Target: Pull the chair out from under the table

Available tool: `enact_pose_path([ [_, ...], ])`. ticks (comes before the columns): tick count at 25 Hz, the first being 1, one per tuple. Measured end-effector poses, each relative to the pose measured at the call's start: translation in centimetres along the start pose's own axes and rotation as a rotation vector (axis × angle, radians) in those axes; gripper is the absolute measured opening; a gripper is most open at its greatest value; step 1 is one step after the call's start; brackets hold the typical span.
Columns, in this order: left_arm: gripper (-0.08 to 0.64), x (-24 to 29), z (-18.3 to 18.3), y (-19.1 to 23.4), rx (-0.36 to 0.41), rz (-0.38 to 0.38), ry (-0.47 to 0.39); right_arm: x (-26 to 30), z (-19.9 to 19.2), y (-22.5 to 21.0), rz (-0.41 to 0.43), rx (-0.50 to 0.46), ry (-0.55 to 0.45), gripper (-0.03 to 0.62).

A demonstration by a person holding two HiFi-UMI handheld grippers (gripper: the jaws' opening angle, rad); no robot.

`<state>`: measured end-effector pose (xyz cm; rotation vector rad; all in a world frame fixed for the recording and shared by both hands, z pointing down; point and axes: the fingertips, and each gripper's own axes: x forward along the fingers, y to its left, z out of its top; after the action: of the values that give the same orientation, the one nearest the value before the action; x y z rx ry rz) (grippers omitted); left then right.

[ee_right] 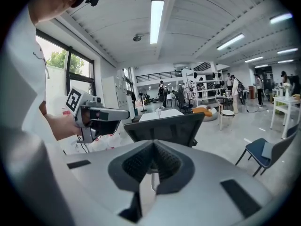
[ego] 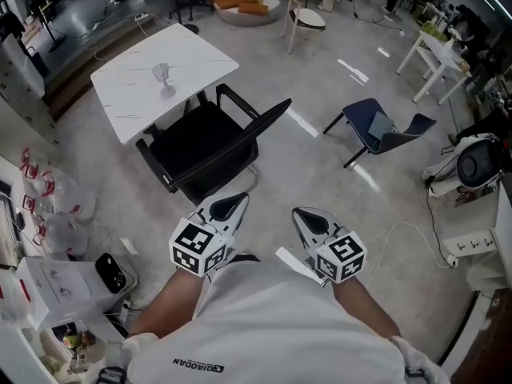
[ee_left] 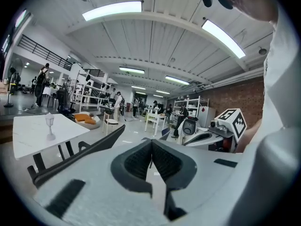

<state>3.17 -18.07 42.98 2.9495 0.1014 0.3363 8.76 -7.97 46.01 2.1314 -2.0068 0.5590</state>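
Nearest the head view is the person's white shirt (ego: 264,326), filling the bottom centre of the frame, with both forearms reaching up from it.

The left gripper (ego: 238,199) sits just above the shirt, lower centre-left, marker cube toward me. In the left gripper view its jaws are clenched together with nothing between the pads. The right gripper (ego: 298,213) sits just beside it to the right. The right gripper view shows the same: pads closed on each other, empty. Neither gripper touches the chair; bare floor separates both tips from it.

The black office chair (ego: 204,146) stands at centre-left of the head view, just above the left gripper. Its backrest faces the grippers and its armrests point toward the table. Most of the seat is clear of the tabletop. Only its far edge meets the table's near edge, and I cannot tell whether it reaches under.

The white marble-top table (ego: 136,86) occupies the upper left, with a stemmed glass (ego: 162,74) upright near its middle.

A blue chair (ego: 380,130) stands well apart at right centre. A white cable (ego: 400,238) loops on the floor at lower right.
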Motion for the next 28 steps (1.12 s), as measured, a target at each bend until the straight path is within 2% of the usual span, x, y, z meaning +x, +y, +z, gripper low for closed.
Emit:
enact_pose_path([
  [8, 0.009, 3.1, 0.2, 2.8, 0.014, -0.007, 0.029, 3.6, 1.0, -3.2, 0.015, 0.022, -0.004, 0.006],
  [16, 0.008, 5.2, 0.5, 3.3, -0.003, 0.037, 0.014, 4.7, 2.3, -5.4, 0.071, -0.001, -0.015, 0.006],
  [19, 0.009, 6.2, 0.7, 3.9, -0.005, 0.09, 0.01, 6.0, 3.6, -7.0, 0.128, -0.028, -0.019, 0.006],
  [23, 0.008, 7.7, 1.8, 6.0, -0.025, 0.204, -0.007, 8.7, 5.8, -10.1, 0.212, -0.056, -0.025, 0.006],
  [28, 0.008, 9.8, 3.6, 9.4, -0.047, 0.368, -0.035, 13.4, 9.0, -12.6, 0.383, -0.117, -0.028, 0.006],
])
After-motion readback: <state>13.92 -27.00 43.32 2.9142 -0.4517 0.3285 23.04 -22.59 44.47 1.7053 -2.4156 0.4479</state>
